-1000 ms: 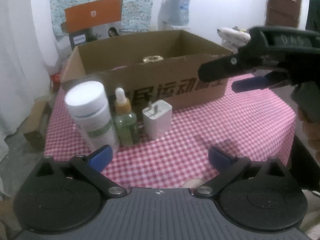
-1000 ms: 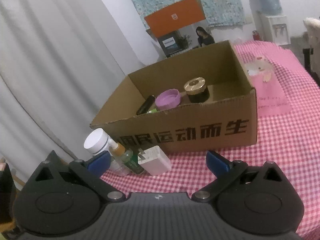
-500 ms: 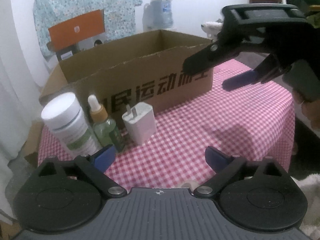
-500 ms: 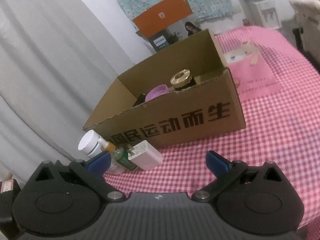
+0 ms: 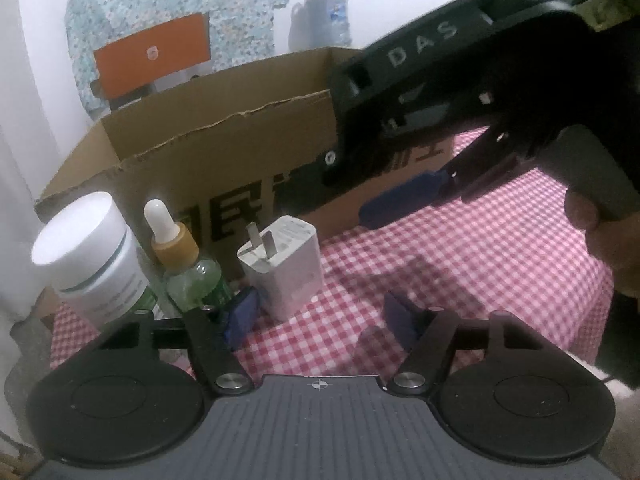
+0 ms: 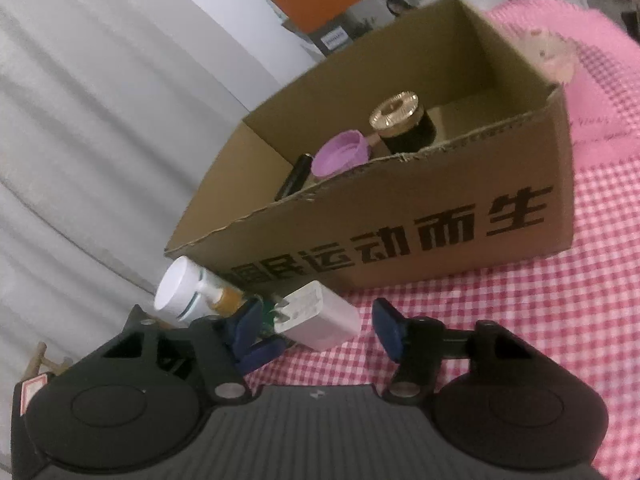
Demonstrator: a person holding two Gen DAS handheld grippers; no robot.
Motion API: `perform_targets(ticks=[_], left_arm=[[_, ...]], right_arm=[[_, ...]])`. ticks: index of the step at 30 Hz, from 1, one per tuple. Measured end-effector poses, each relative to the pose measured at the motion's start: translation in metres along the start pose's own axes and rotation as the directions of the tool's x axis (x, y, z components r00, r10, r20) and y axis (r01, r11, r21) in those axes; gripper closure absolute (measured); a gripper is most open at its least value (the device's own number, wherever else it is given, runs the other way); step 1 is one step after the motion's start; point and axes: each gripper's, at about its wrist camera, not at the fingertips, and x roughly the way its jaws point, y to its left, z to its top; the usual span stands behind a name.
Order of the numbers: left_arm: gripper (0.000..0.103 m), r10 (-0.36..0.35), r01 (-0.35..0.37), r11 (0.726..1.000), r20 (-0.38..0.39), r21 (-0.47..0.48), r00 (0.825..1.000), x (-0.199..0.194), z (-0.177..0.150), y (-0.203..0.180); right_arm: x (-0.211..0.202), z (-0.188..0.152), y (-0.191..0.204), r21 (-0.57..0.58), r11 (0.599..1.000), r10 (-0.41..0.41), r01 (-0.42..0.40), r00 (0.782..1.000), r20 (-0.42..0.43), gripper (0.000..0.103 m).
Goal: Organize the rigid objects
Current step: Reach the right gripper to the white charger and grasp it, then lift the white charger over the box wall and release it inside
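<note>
Red-and-white gingham cloth (image 5: 460,280) covers the desk, and on it stands an open cardboard box (image 6: 420,216) with dark printed characters along its front wall. Three things stand in a row just in front of the box's left end: a white-capped jar (image 5: 90,252), a green dropper bottle (image 5: 188,268) with an amber collar, and a white plug adapter (image 5: 286,264), prongs up.

The left tongs (image 5: 320,314) hover low before the adapter, jaws closing; nothing lies between the blue pads, and the adapter stands beyond them. The bottle's base is hidden behind the left pad.

In the left wrist view the right tongs (image 5: 400,196) reach in from the right, blurred and dark, covering part of the box's lettering and its right corner. A hand (image 5: 604,236) grips the handle, cut off at the edge.

From the right wrist view the right tongs (image 6: 316,328) are likewise closing, with the adapter (image 6: 320,318) seen between the pads; whether it is actually level with them or farther off cannot be told. The jar and bottle overlap there, partly masked by the left pad.

Inside the box sit a black jar with a gold lid (image 6: 404,124), a purple cap (image 6: 340,154) and a dark slim object (image 6: 294,176), each partly hidden by the front wall.
</note>
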Motion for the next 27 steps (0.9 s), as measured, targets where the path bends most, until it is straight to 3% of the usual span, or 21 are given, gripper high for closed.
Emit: perform_targets(ticks=[5, 12, 19, 27], left_arm=[[0.035, 0.001, -0.001, 0.999, -0.007, -0.041, 1.0, 0.009, 0.002, 0.006], [0.039, -0.032, 0.032, 0.998, 0.006, -0.062, 0.999, 0.013, 0.005, 0.008], [0.039, -0.129, 0.129, 0.991, 0.007, -0.031, 0.992, 0.015, 0.012, -0.006], [0.038, -0.225, 0.223, 0.972, 0.011, 0.077, 0.974, 0.02, 0.017, -0.042]], right_arm=[[0.018, 0.006, -0.008, 0.03, 1.0, 0.011, -0.01, 0.999, -0.035, 0.05], [0.034, 0.01, -0.02, 0.091, 0.994, 0.065, -0.059, 0.995, -0.07, 0.068], [0.012, 0.004, -0.031, 0.118, 0.993, 0.029, -0.023, 0.998, -0.051, 0.068], [-0.029, -0.007, -0.055, 0.172, 0.984, -0.044, 0.043, 0.999, 0.002, 0.068]])
